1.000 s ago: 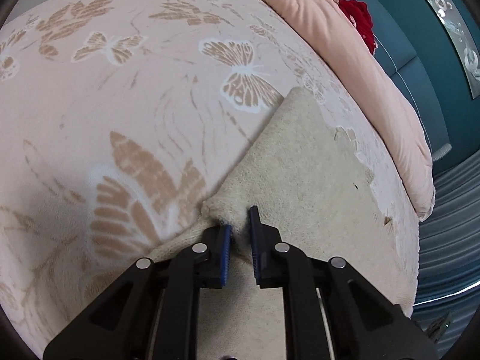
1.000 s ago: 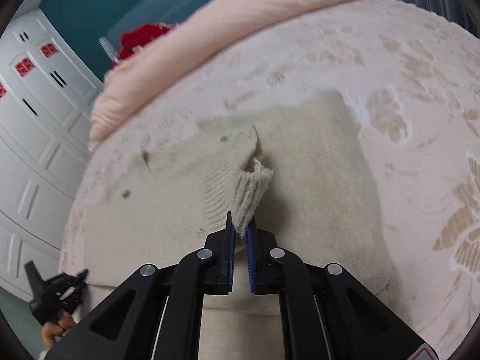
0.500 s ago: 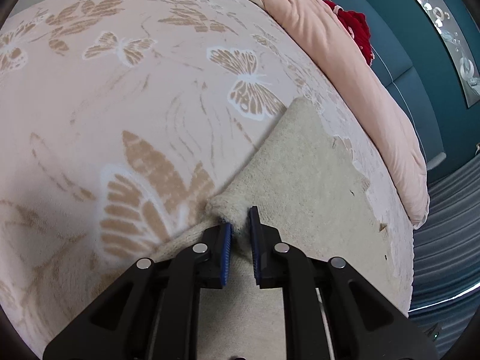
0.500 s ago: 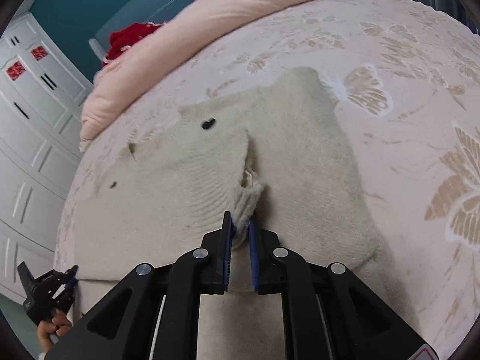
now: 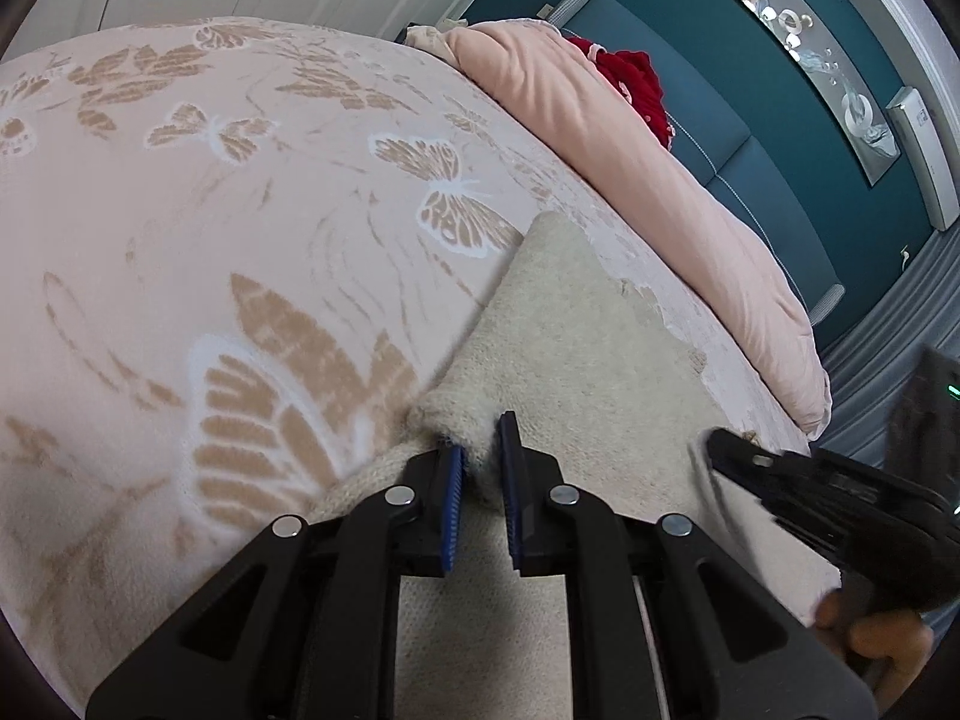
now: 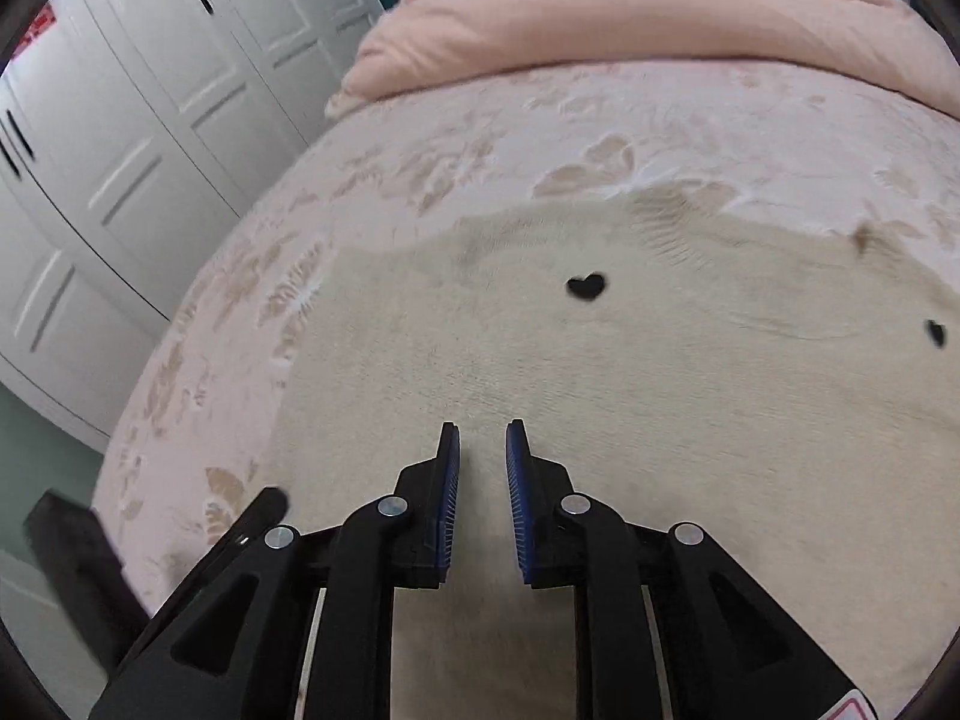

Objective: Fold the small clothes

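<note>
A cream knitted garment (image 5: pixel 576 354) lies flat on the butterfly-patterned bedspread (image 5: pixel 210 228). My left gripper (image 5: pixel 480 450) is shut on a bunched edge of it, with the fabric pinched between the blue pads. In the right wrist view the garment (image 6: pixel 630 396) shows small black heart marks (image 6: pixel 585 287). My right gripper (image 6: pixel 483 438) hovers just over its flat body with the jaws opening and nothing between them. The right gripper (image 5: pixel 798 480) also shows blurred at the right of the left wrist view, held by a hand (image 5: pixel 876 642).
A rolled pink duvet (image 5: pixel 648 168) lies along the far side of the bed, with a red item (image 5: pixel 636 84) behind it. White wardrobe doors (image 6: pixel 150 138) stand past the bed's left edge. A teal wall (image 5: pixel 780 96) is behind the duvet.
My right gripper has let go of the ribbed cuff it held, and swung across over the garment's flat body. It now shows in the left wrist view. The left gripper keeps its hold.
</note>
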Tool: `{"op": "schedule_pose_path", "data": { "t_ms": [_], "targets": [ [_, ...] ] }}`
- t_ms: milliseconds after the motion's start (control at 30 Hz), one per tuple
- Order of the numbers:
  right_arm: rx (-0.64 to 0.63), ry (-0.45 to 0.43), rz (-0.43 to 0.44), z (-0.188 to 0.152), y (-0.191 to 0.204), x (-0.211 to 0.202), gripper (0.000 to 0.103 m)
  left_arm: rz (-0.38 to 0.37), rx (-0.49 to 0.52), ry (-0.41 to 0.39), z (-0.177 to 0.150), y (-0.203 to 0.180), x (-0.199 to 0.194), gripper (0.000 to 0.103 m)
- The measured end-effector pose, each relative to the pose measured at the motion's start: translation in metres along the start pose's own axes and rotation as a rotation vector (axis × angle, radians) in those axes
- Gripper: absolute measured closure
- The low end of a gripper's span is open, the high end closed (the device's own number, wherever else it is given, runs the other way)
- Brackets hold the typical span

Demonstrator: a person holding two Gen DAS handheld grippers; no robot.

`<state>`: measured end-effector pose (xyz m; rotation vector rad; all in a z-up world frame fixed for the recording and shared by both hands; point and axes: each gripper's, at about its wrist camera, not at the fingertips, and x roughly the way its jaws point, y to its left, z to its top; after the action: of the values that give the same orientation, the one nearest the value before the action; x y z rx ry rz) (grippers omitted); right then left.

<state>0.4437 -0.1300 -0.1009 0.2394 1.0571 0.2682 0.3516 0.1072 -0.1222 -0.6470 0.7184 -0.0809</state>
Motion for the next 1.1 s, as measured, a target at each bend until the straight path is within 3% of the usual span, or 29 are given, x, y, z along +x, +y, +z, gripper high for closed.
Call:
{"op": "schedule_pose_path", "data": {
  "t_ms": [100, 167, 233, 267, 333, 367, 433, 533, 567, 633, 667, 700, 733, 833, 867, 900, 933, 967, 1000, 1100],
  "targets": [
    [-0.016, -0.046, -0.065, 0.009, 0.009, 0.027, 0.092, -0.010, 0.009, -0.013, -0.003, 0.002, 0.002, 0.091],
    [0.021, -0.056, -0.047, 0.019, 0.011, 0.015, 0.091, -0.017, 0.012, -0.019, -0.004, 0.003, 0.003, 0.091],
    [0.044, -0.130, 0.011, 0.021, 0.005, -0.011, 0.091, -0.027, 0.007, -0.022, -0.005, 0.005, 0.003, 0.091],
    [0.043, -0.148, -0.007, 0.020, -0.002, -0.018, 0.091, -0.031, 0.006, -0.024, -0.005, 0.005, 0.003, 0.091],
    [0.045, -0.102, -0.116, 0.009, -0.030, -0.018, 0.091, -0.031, 0.006, -0.025, -0.005, 0.005, 0.003, 0.091],
    [0.077, -0.067, -0.139, 0.004, -0.050, -0.014, 0.102, -0.031, 0.007, -0.024, -0.005, 0.005, 0.004, 0.091],
    [0.199, -0.099, -0.041, -0.011, -0.089, -0.038, 0.103, -0.029, 0.008, -0.024, -0.005, 0.005, 0.003, 0.091],
    [0.286, -0.219, -0.088, -0.036, -0.127, -0.097, 0.094, -0.019, 0.015, -0.021, -0.006, 0.004, 0.003, 0.091],
    [0.311, -0.213, -0.113, -0.046, -0.144, -0.106, 0.094, -0.013, 0.019, -0.020, -0.006, 0.003, 0.004, 0.091],
    [0.342, -0.116, -0.189, -0.068, -0.182, -0.105, 0.103, 0.003, 0.028, -0.016, -0.005, 0.000, 0.004, 0.091],
    [0.335, -0.129, -0.134, -0.078, -0.193, -0.111, 0.103, 0.014, 0.034, -0.011, -0.005, -0.002, 0.004, 0.091],
    [0.352, -0.139, -0.149, -0.085, -0.198, -0.126, 0.103, 0.023, 0.037, -0.004, -0.004, -0.004, 0.004, 0.091],
    [0.366, -0.146, -0.202, -0.091, -0.198, -0.146, 0.097, 0.029, 0.039, 0.011, -0.002, -0.006, 0.003, 0.091],
    [0.331, -0.211, -0.218, -0.126, -0.186, -0.209, 0.061, 0.025, 0.046, 0.118, 0.006, -0.008, -0.013, 0.087],
    [0.316, -0.227, -0.246, -0.146, -0.183, -0.228, 0.045, 0.039, 0.043, 0.154, 0.005, -0.004, -0.028, 0.074],
    [0.303, -0.237, -0.286, -0.169, -0.181, -0.248, 0.038, 0.035, 0.034, 0.176, 0.001, 0.002, -0.047, 0.055],
    [0.297, -0.233, -0.310, -0.192, -0.179, -0.261, 0.038, 0.007, 0.024, 0.186, -0.004, 0.009, -0.070, 0.046],
    [0.299, -0.215, -0.320, -0.219, -0.180, -0.274, 0.037, 0.011, 0.020, 0.191, -0.011, 0.018, -0.095, 0.025],
    [0.314, -0.193, -0.328, -0.245, -0.181, -0.283, 0.037, 0.047, 0.023, 0.194, -0.019, 0.028, -0.119, 0.013],
    [0.423, -0.122, -0.311, -0.323, -0.186, -0.300, 0.037, 0.098, 0.022, 0.261, -0.047, 0.060, -0.177, 0.013]
  ]
}}
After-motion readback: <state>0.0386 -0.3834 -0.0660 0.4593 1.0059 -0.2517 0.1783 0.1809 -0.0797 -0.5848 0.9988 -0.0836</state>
